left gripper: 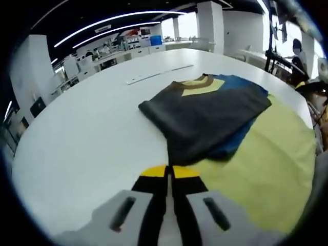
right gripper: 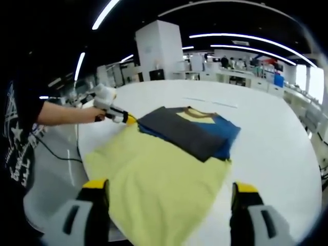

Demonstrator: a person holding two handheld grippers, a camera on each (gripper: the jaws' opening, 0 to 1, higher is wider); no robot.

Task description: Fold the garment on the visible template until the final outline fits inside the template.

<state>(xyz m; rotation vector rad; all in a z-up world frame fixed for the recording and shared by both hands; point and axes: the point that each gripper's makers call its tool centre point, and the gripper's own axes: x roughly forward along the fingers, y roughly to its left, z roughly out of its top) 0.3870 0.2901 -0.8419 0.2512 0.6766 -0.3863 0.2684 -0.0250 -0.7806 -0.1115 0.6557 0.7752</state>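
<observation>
Yellow-tipped jaws of the left gripper (left gripper: 166, 171) sit pressed together, nothing visibly between them, just short of the near hem of the garment (left gripper: 215, 120), which lies ahead and to their right on the white table (left gripper: 77, 138). Seen from the right gripper (right gripper: 171, 192), whose jaws stand wide apart and empty, the yellow body spreads directly ahead, with the dark and blue folded part beyond it. No template outline is discernible, so fit cannot be judged. One risk: dragging the hem could undo the stacked fold farther out.
</observation>
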